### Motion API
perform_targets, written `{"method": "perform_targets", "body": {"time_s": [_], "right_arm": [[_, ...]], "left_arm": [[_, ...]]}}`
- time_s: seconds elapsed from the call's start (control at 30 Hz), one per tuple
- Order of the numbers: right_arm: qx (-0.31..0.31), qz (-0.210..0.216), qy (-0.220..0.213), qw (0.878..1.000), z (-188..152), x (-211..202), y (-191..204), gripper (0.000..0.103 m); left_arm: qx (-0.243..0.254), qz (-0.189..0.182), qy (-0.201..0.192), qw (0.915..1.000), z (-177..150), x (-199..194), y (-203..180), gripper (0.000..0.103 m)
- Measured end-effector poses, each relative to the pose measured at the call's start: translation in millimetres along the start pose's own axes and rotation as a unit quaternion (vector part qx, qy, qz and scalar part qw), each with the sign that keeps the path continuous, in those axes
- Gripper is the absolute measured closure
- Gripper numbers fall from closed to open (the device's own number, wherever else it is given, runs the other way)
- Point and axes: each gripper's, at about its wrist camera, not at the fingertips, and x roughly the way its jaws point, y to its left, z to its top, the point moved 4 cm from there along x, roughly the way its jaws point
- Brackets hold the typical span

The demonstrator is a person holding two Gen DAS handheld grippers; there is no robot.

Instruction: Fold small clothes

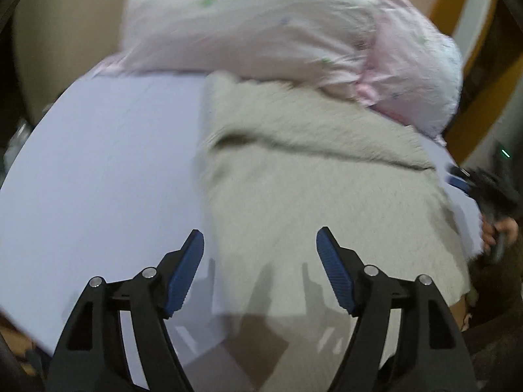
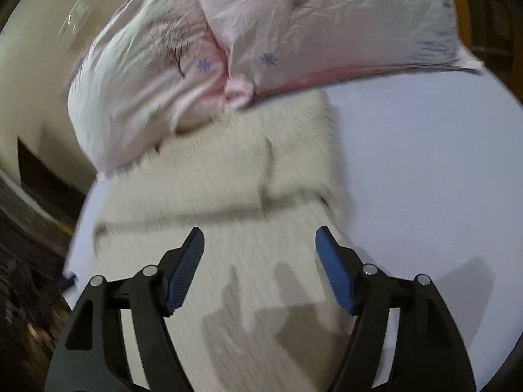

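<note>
A fuzzy cream knit garment (image 1: 310, 179) lies spread on a pale lavender sheet (image 1: 98, 163), with a fold across its far part. It also shows in the right wrist view (image 2: 228, 189), partly folded. My left gripper (image 1: 260, 245) is open and empty, hovering above the garment's near left edge. My right gripper (image 2: 260, 245) is open and empty, above the garment's near part. The right gripper also shows at the far right of the left wrist view (image 1: 490, 189), blurred.
A pink patterned pillow or duvet (image 1: 278, 32) lies behind the garment, touching its far edge; it also shows in the right wrist view (image 2: 261, 42). The lavender sheet (image 2: 425, 163) extends right of the garment. Beige wall and dark furniture surround the bed.
</note>
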Motion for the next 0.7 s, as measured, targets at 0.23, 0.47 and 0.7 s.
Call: {"method": "perform_targets", "body": {"time_s": [0.23, 0.47, 0.7], "right_arm": [[0.046, 0.005, 0.044, 0.998, -93, -42, -37, 0.042], [0.053, 0.131, 0.084, 0.986, -146, -55, -19, 0.079], [0.05, 0.237, 0.039, 0.969, -119, -64, 8, 0.096]], "left_arm": [[-0.037, -0.046, 0.049, 0.997, -50, -6, 8, 0.031], [-0.021, -0.057, 0.051, 0.9969, -77, -17, -13, 0.05], [-0.027, -0.087, 0.072, 0.9932, -71, -8, -22, 0.093]]}}
